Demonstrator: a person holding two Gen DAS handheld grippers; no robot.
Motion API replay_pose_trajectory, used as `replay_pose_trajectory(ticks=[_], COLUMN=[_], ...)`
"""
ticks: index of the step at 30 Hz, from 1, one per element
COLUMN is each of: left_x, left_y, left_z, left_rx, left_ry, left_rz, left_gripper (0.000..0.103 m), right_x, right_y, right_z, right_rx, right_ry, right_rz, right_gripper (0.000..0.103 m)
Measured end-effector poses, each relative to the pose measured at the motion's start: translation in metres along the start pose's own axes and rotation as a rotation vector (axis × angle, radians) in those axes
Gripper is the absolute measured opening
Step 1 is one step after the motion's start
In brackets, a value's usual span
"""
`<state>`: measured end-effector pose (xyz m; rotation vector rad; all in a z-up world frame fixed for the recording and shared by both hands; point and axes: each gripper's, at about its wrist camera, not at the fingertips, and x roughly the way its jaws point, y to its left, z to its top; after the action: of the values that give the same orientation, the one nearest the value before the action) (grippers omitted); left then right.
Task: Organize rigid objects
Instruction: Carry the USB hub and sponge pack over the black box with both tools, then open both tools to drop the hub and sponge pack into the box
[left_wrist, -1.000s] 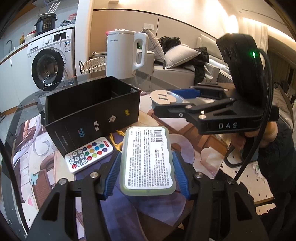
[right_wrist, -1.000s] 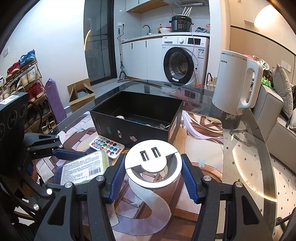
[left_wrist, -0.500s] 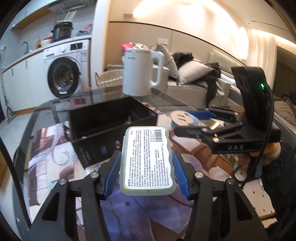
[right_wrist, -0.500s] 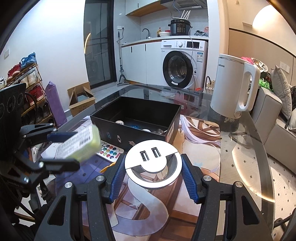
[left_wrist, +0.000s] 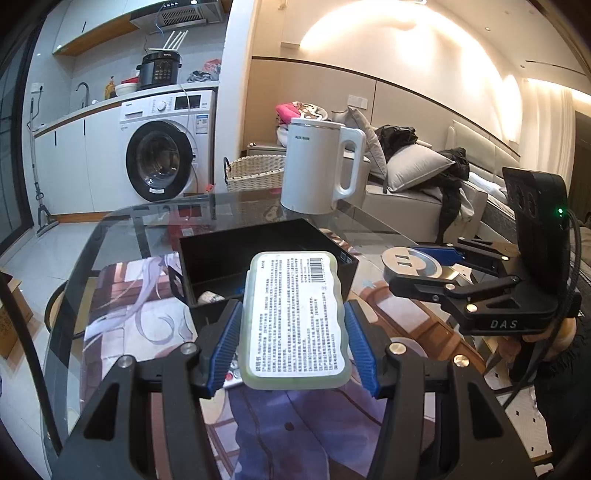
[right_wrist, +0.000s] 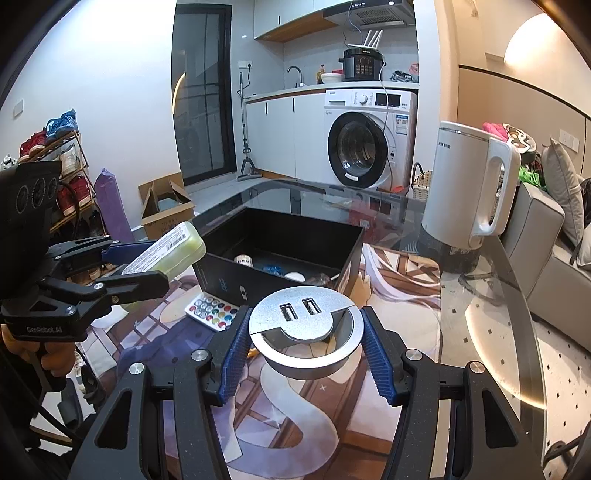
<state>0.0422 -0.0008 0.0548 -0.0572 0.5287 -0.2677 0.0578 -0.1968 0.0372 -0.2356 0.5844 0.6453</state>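
We see a pale green rectangular case with a white printed label (left_wrist: 297, 317) held up in the air in the left gripper (left_wrist: 293, 345). Its jaws are closed on the long sides of the case, and the case pokes out over the near edge of the open black box (left_wrist: 258, 258). The right gripper (right_wrist: 306, 354) holds a round silver socket cap with two small slots (right_wrist: 304, 332) above the worktop, with its jaws closed on both sides of the cap. The black box sits on the round glass worktop (right_wrist: 491, 332), just past the cap, and it has a few small things inside. A little white remote with many coloured buttons (right_wrist: 212, 308) lies flat on the worktop, near the front wall of the box. A tall white kettle with a handle (right_wrist: 469, 192) stands at the far right of the box. A white washing machine (left_wrist: 166, 151) is far behind the worktop.
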Motion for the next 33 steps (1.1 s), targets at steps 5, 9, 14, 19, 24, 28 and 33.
replay_pose_trajectory(ticks=[5,9,14,19,24,28,33], left_x=[0.004,0.011,0.019,0.029,0.039,0.051,0.069], left_y=[0.004,0.007,0.012,0.019,0.023,0.028,0.028], left_z=[0.009,0.017,0.025,0.033,0.039,0.043,0.044], left_rx=[-0.007,-0.007,-0.006,-0.012,-0.015,-0.028,-0.011], left_ry=[-0.019,-0.023,-0.025,-0.028,-0.024,-0.018,0.004], left_rz=[0.011,0.021,0.046,0.070,0.089,0.108,0.130], left_gripper=[0.055,0.055,0.055,0.055,0.055,0.055,0.055], right_x=[0.004,0.009,0.019,0.030,0.040,0.049,0.066], right_y=[0.003,0.007,0.011,0.011,0.008,0.004,-0.002], right_z=[0.010,0.018,0.031,0.040,0.051,0.059,0.065], right_rx=[-0.016,-0.040,-0.061,-0.071,-0.068,-0.069,-0.068], right_ry=[-0.012,-0.021,-0.028,-0.037,-0.042,-0.045,-0.029], right_rz=[0.003,0.002,0.012,0.017,0.011,0.010,0.009], right_gripper=[0.058,0.058,0.058,0.058,0.058,0.058,0.058])
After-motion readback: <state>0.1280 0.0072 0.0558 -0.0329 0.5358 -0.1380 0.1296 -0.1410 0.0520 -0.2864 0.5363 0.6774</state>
